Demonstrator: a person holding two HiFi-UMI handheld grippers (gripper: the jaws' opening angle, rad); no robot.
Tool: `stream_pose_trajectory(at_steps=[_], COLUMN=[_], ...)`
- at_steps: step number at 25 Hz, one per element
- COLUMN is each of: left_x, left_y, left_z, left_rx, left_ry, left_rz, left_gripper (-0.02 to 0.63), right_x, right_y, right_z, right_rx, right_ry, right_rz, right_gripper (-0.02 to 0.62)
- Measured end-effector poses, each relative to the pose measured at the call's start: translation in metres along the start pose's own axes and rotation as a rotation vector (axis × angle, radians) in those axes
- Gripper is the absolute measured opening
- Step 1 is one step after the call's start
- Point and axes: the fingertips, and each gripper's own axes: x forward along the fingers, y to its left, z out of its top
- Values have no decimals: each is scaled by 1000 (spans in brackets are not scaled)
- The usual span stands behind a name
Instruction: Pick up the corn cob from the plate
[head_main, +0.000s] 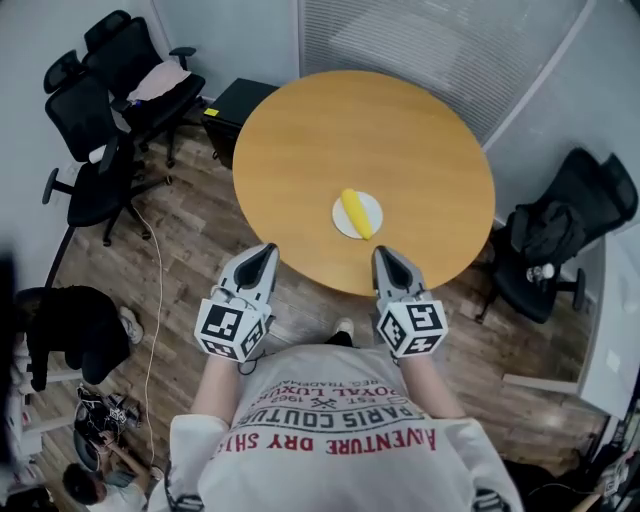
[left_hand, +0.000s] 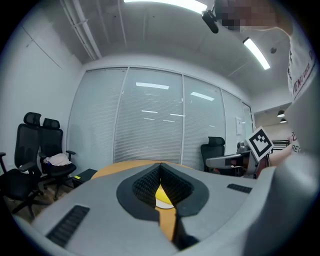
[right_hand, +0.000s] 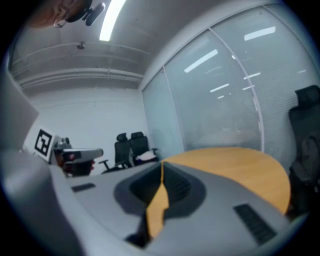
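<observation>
judging by the layout, this is the approach step and nothing is picked up yet. the corn cob (head_main: 356, 213) lies on a small white plate (head_main: 376, 210) on the near half of the round wooden table (head_main: 330, 130). it lies slightly slanted, with one end toward the person. the left gripper (head_main: 268, 250) and right gripper (head_main: 383, 253) are held side by side at the table's near edge. both are short of the plate and apart from it, and the plate sits ahead, roughly between them but closer to the right one.

left gripper view: jaws pinched together at the tips, nothing in them. cob and plate only show beyond, through the hollow behind the tips. right gripper view: jaws closed tight and empty, bare tabletop past them, cob not in that view. black office chairs (head_main: 110, 110) stand off to the left side, well clear.

next move, my read: pick one gripper (the right looks closer), spread its jaws wide enough for the cob and carry it forward over the plate. then line the jaws across the cob's width, lower and close on the middle. risk: the cob is round and may roll or slide on the plate if it is nudged before the grip.
</observation>
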Motion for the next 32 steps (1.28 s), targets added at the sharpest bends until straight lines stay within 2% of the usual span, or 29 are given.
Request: stream_pose_trajectory(at_steps=[5,11,20,26,28,32], left_x=[67,120,162,187,192,197], left_y=[-14,-23,23,51,59,78], left_z=[-3,-15,-31,-42,-49,-67], left_rx=[-9,-32,-71,-78,-81,-105], left_ry=[10,59,112,145,156,189], left_rz=[27,13,-35,-101,-113,-118], left_gripper=[35,35,35,35,35,35], right_x=[32,65,117,153,166,187], right_y=[-55,-93,-97,-93,-95,-102], right_z=[5,-2,-24,-60,-82,-131], right_rx=[-40,-39,-18,-29,-39,-72], right_ry=[54,131,223,366,441,616], right_rz=[50,83,42,32,29,22], right_gripper=[29,29,31,35,143,212])
